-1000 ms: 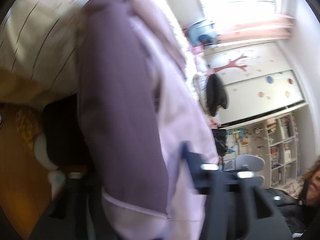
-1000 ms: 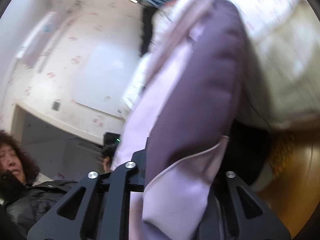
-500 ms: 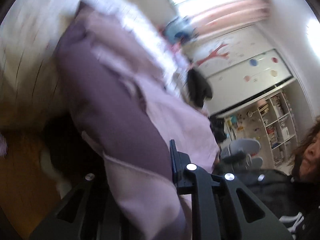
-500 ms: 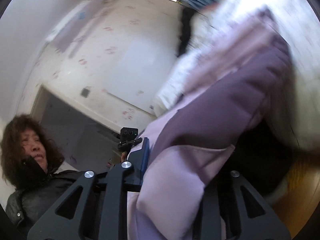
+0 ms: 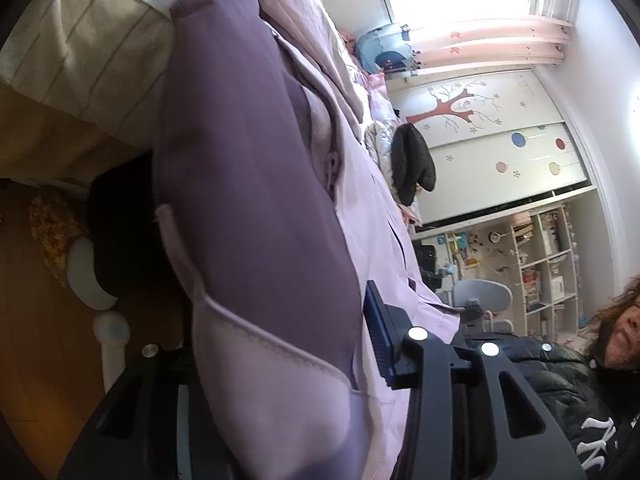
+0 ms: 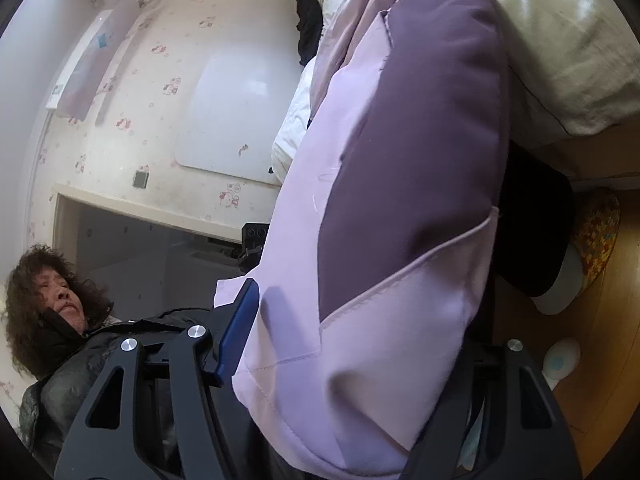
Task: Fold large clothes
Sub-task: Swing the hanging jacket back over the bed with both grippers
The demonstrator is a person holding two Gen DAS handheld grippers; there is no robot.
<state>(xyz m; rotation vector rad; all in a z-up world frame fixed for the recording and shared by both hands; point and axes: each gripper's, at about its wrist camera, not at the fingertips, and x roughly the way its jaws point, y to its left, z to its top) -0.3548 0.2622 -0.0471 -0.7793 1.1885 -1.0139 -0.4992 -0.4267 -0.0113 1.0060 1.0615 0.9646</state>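
A large padded jacket, dark purple with pale lilac panels, hangs stretched between my two grippers and trails onto the bed. In the left wrist view the jacket (image 5: 256,184) fills the middle, and my left gripper (image 5: 280,364) is shut on its lilac hem. In the right wrist view the jacket (image 6: 404,168) runs from the bed down into my right gripper (image 6: 352,340), which is shut on its lilac edge. One blue-padded finger shows in each view; the other fingers are hidden by cloth.
The bed (image 5: 76,56) with a cream quilted cover lies under the jacket's far end. Slippers (image 5: 60,236) sit on the wooden floor (image 5: 36,360) below. A person in a black jacket (image 6: 52,300) stands close. Shelves (image 5: 548,264) and a wardrobe (image 5: 500,168) stand behind.
Both grippers swung with the jacket held, tilting half a second ago and then settling near their first pose. The views are now sharp rather than blurred. Both grips stay shut.
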